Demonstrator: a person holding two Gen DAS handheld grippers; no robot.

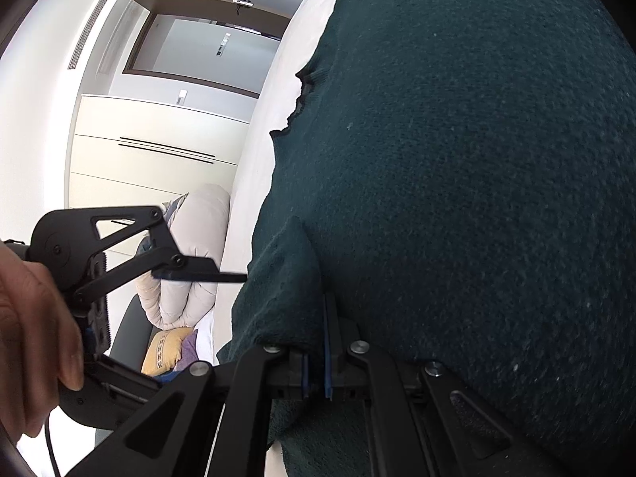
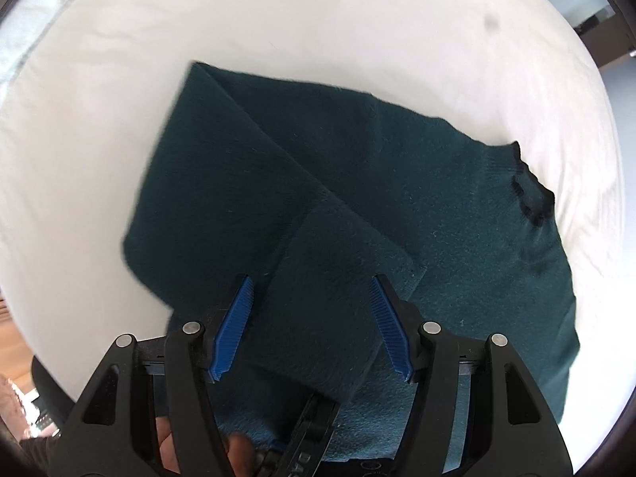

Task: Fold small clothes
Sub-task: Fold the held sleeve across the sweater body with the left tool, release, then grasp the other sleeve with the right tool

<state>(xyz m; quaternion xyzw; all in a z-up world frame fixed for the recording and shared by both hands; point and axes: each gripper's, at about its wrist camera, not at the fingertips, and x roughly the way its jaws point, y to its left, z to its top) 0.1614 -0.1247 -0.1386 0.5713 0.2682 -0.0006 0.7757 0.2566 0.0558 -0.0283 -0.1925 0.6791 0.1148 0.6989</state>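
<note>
One green sweater point(image 2: 357, 183) on white bed point(image 2: 99, 139); left gripper point(image 1: 316, 342) clamps its edge; right gripper point(image 2: 312, 328) apart, empty.

The sweater point(image 2: 318, 198) is dark teal knitted cloth, matt and fuzzy. It lies on a bed point(image 2: 119, 79) of smooth white cloth. The right gripper point(image 2: 312, 328) is matt black plastic with ribbed blue pads point(image 2: 234, 330) and shiny metal pins.

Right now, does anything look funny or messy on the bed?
Mostly tidy. The dark green sweater lies on the white bed with one sleeve folded slantwise across it, and a small dark spot marks the sheet near the far edge.
</note>
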